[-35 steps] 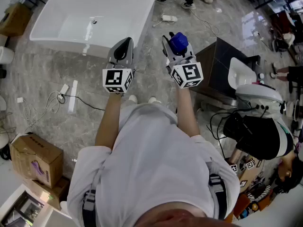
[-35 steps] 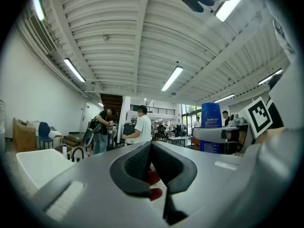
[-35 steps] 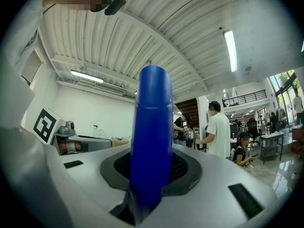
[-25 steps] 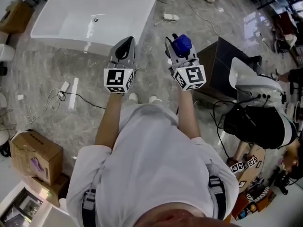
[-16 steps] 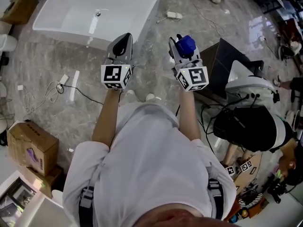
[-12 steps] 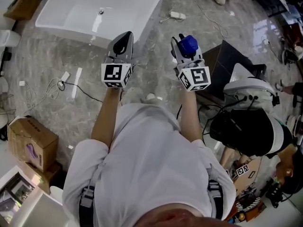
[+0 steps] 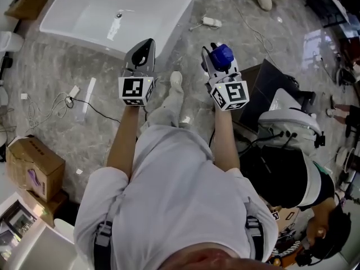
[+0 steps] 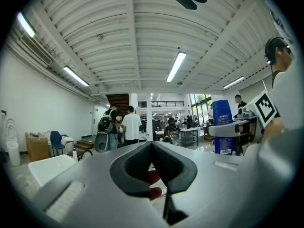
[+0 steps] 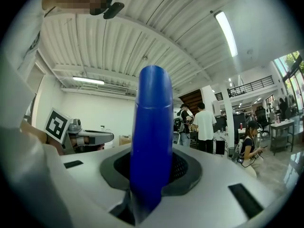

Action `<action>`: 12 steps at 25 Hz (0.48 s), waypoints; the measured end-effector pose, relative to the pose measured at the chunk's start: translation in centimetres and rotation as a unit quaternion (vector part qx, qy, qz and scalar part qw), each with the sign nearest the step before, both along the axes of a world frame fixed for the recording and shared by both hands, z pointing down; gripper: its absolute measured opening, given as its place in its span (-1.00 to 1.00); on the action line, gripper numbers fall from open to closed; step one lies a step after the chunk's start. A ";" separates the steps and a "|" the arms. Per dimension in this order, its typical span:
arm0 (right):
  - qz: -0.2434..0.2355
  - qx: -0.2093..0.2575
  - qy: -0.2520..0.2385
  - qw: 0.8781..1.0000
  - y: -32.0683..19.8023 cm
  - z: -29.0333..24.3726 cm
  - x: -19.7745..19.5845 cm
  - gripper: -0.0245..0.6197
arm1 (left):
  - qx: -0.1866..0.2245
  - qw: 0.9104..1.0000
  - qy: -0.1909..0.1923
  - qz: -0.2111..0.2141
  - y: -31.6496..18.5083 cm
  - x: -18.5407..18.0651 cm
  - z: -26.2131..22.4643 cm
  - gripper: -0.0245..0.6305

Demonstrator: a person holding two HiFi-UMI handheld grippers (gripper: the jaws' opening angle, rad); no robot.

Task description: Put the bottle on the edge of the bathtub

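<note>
At the lower left of my head view I see a cardboard box (image 7: 32,170) on the grey marble floor (image 7: 56,66), with a white power strip (image 7: 73,91) further up. A dark cabinet (image 7: 265,82) sits at the right, and a person in black (image 7: 281,176) is below it. In the left gripper view, a person in a white shirt (image 8: 130,126) stands mid-frame under long ceiling lights (image 8: 176,66).

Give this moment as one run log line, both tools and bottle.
right tool: shut on blue bottle | left tool: shut, empty | bathtub: ahead, bottle not yet on edge
</note>
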State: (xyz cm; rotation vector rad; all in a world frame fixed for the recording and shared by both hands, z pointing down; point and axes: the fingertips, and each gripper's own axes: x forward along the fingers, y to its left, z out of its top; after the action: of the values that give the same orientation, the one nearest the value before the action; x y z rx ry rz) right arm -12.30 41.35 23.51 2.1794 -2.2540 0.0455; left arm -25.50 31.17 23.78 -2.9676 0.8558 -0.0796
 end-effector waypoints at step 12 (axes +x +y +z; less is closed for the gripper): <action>-0.045 -0.019 -0.005 0.999 -14.6 1.6 10.7 -0.57 | -0.023 0.999 0.000 -0.042 -14.4 10.0 2.7 -0.93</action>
State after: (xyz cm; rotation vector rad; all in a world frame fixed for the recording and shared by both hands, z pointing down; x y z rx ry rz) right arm -1.56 26.73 25.16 2.0617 -2.3329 0.0979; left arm -15.46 16.76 26.48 -2.9727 0.9903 -0.1051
